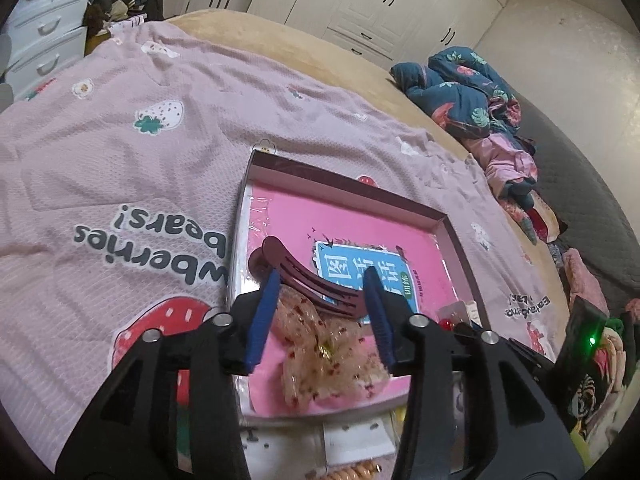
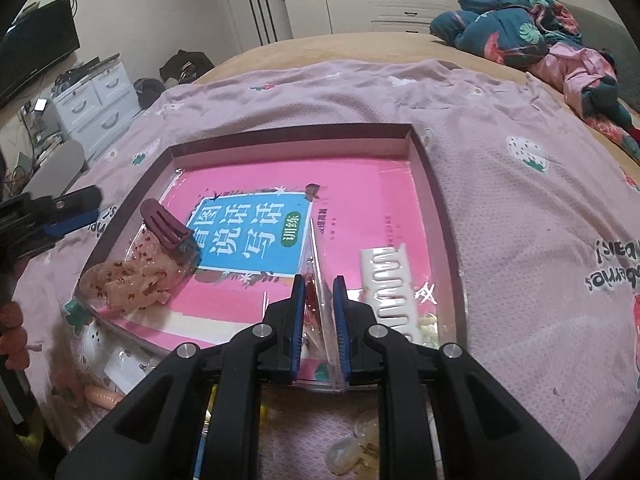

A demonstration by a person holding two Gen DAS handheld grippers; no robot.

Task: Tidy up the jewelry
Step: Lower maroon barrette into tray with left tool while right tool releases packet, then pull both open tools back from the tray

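My left gripper point(image 1: 320, 304) hangs over the near left corner of the tray point(image 1: 444, 216), its fingers apart. The dark red clip point(image 1: 308, 276) and the sheer scrunchie point(image 1: 332, 352) lie on the pink book point(image 1: 360, 220) between and under them, neither pinched as far as I can see. From the right wrist view both rest free on the book, the clip partly over the scrunchie's far end, with the left gripper off to their left outside the tray wall. So I judge that pair set down.

My right gripper point(image 2: 316, 320) is nearly closed, clamped on a small clear bag point(image 2: 320, 320) with something red inside. The bag stands on edge between the pads, its long axis running along the fingers, away from me. It sits above the near edge of the tray, just left of the white comb point(image 2: 390, 292), which lies with its long axis nearly parallel to my fingers.

The next move, I think, belongs to the right hand: lower the bag onto the bare pink strip between the blue label point(image 2: 252, 236) and the comb. That gap is narrow, and the comb lies just beside the right finger, so I would keep left of it before letting go.
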